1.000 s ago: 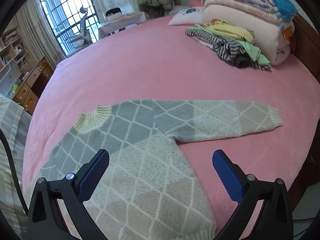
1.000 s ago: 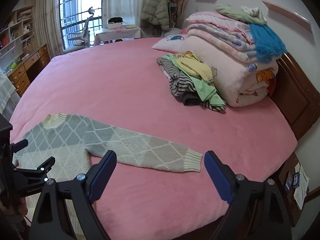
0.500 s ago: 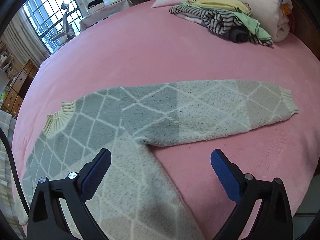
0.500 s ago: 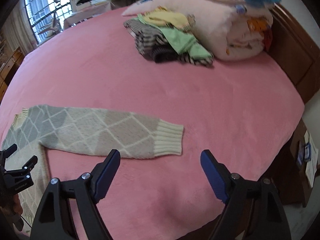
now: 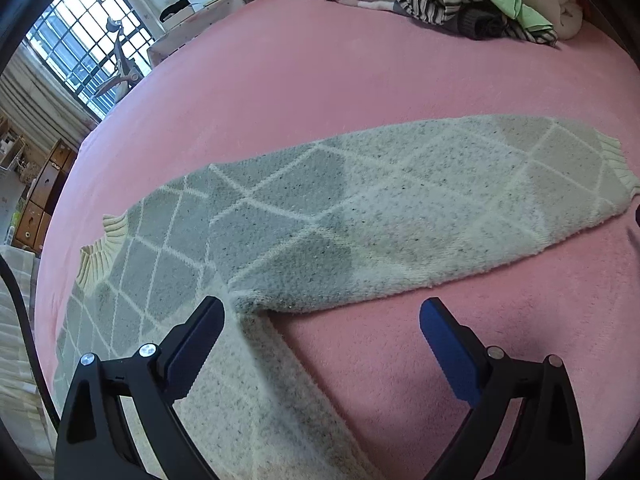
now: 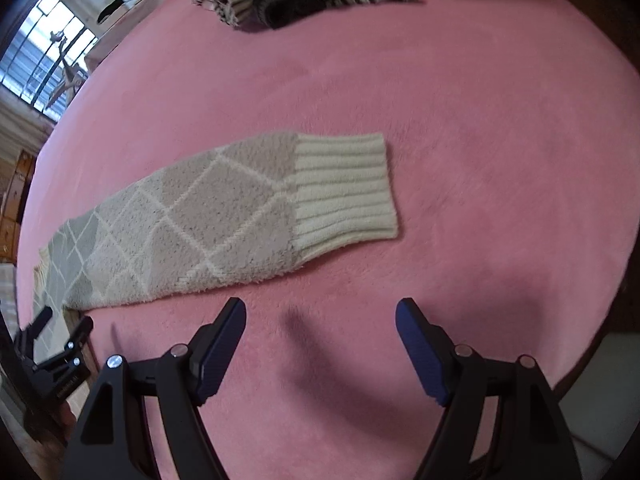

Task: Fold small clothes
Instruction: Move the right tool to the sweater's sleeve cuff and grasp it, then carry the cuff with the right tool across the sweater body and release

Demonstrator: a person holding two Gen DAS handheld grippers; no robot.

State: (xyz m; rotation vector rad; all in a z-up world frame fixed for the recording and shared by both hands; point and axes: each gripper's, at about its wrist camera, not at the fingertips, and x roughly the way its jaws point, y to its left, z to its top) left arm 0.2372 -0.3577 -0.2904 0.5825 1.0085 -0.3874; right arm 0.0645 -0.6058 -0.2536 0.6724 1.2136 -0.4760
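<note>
On the pink bed (image 6: 480, 100) a knitted sweater (image 5: 320, 208) lay flat, 1 sleeve stretched out. Both grippers, left (image 5: 320, 332) and right (image 6: 320, 332), hovered spread, holding nothing. It looked soft and limp; the ribbed cuff (image 6: 344, 188) seemed the best hold.

left claw (image 5: 322, 330) dropped low, now at the sweater (image 5: 360, 216) armpit | right claw (image 6: 320, 330) swooped down over the bed (image 6: 480, 140), closing on the sleeve's ribbed cuff (image 6: 344, 188) | both jaws still spread wide
</note>
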